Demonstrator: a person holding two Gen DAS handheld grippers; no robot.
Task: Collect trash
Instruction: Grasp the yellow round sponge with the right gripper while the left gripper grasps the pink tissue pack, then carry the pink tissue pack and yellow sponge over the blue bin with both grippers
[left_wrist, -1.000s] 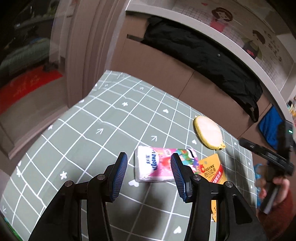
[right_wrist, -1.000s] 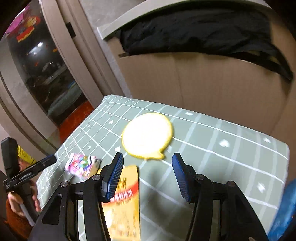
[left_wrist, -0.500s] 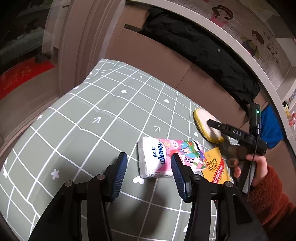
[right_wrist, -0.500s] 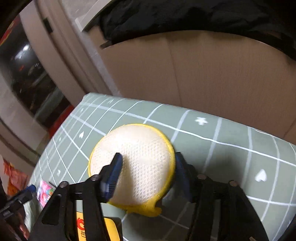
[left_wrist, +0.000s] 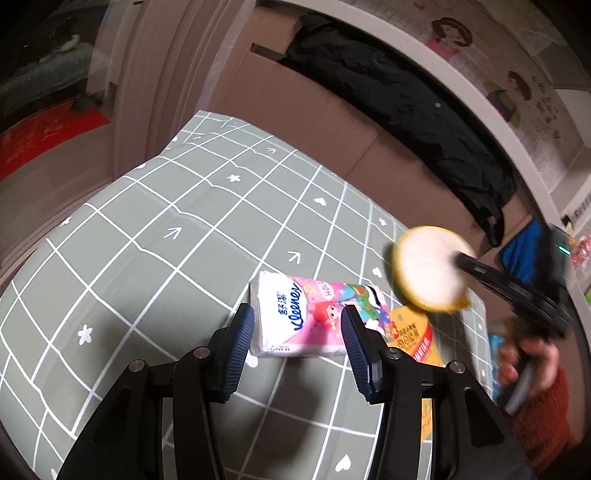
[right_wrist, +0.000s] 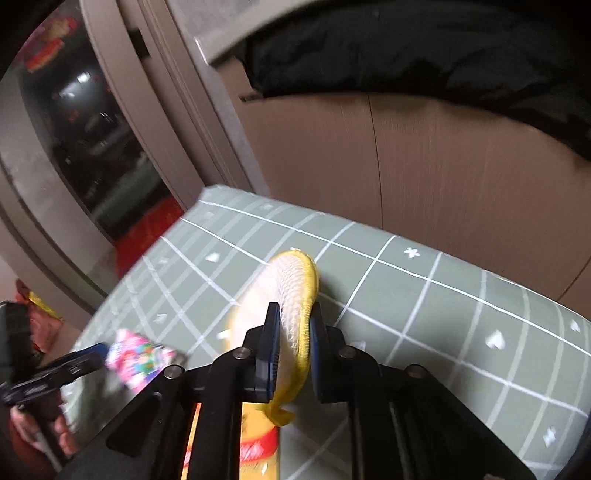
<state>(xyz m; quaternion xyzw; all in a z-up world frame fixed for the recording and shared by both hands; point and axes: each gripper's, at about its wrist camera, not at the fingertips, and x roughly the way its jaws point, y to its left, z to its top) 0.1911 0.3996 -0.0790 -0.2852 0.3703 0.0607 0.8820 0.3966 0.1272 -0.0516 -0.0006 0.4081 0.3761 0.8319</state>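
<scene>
Three pieces of litter were in play: a round yellow-rimmed white mesh pad (right_wrist: 291, 306), a pink Kleenex tissue pack (left_wrist: 314, 321) and an orange printed sachet (left_wrist: 413, 336). The pad stood on edge, pinched in the right gripper (right_wrist: 291, 354), whose jaws had just been closing on it; the left wrist view showed it raised off the green gridded cloth surface (left_wrist: 166, 229). So the pickup step looked in hand, and carrying it to a bin, none in view, would likely follow. The left gripper (left_wrist: 297, 350) angled downward, jaws wide and clear of the tissue pack lying between them. A hand (left_wrist: 535, 358) in a red sleeve held the right tool.
</scene>
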